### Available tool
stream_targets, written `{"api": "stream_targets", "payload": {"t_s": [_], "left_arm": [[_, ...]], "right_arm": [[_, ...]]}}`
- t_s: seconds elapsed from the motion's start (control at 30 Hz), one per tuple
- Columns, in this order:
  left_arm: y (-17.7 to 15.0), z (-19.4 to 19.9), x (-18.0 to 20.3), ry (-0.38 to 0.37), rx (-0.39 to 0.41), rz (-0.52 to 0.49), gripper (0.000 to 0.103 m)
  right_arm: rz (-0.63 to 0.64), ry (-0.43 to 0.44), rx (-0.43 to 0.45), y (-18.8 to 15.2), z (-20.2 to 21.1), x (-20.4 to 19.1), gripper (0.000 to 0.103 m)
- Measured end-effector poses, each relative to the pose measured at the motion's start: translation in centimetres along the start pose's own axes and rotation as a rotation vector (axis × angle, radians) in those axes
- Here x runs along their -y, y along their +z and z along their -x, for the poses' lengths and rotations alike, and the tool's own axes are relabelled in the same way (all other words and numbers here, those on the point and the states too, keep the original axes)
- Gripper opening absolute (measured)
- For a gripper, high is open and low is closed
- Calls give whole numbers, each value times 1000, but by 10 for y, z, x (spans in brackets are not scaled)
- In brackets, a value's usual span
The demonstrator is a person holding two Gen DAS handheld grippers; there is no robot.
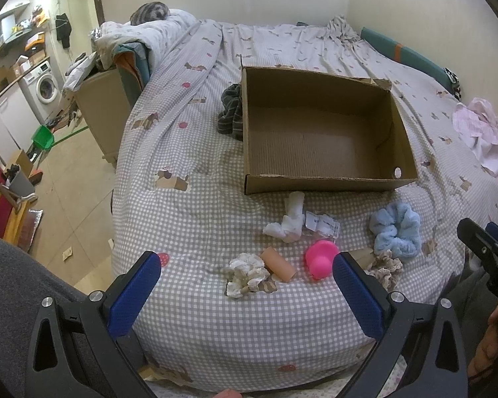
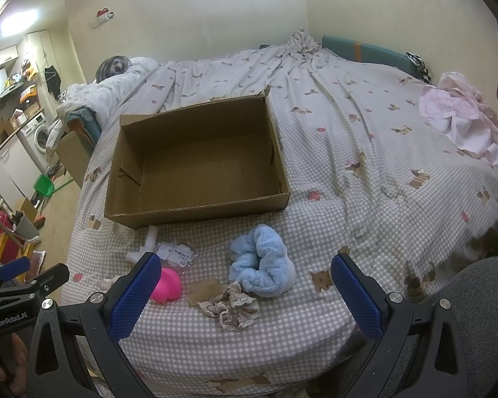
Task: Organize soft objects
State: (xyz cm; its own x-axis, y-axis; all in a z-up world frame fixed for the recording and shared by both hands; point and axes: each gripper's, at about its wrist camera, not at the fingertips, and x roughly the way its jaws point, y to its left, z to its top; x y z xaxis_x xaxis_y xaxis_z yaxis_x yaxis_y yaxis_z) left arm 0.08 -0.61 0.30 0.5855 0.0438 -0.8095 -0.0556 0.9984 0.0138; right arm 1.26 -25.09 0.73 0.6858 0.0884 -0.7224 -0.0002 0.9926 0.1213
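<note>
The blue scrunchie [image 2: 260, 262] was seen lying just ahead of the right gripper [image 2: 245, 285]; both it and the left gripper [image 1: 247, 285] were held wide open

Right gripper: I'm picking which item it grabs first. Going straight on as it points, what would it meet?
Probably the blue fluffy scrunchie, centred between the open right gripper fingers; the beige scrunchie lies nearer but lower, so depth is uncertain.

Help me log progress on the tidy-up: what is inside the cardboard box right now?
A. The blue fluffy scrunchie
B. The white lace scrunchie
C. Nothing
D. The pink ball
C: the cardboard box shows only its bare floor, with the blue fluffy scrunchie on the bed in front of it.
</note>
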Motion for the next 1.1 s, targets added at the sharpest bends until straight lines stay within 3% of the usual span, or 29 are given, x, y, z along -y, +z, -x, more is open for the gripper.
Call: {"api": "stream_targets", "payload": {"t_s": [0.27,0.33,0.6,0.8,0.9,1.1], "left_arm": [[3,8,2,11,11,-14,103],[10,11,1,2,9,-12,103],[56,17,-4,12,-9,31,103],[79,2,-10,32,-29,26,103],[80,-16,-15,42,-74,31,103],[69,-62,-26,36,-200,64,103]], "right_arm": [[-5,22,-15,4,2,0,103],[-9,60,-25,12,6,1,103],[-22,74,-40,59,14,14,103],[-89,86,-268,77,-45,34,103],[-180,152,-462,64,-93,40,103],[-19,1,-556,36,-151,13,103]]}}
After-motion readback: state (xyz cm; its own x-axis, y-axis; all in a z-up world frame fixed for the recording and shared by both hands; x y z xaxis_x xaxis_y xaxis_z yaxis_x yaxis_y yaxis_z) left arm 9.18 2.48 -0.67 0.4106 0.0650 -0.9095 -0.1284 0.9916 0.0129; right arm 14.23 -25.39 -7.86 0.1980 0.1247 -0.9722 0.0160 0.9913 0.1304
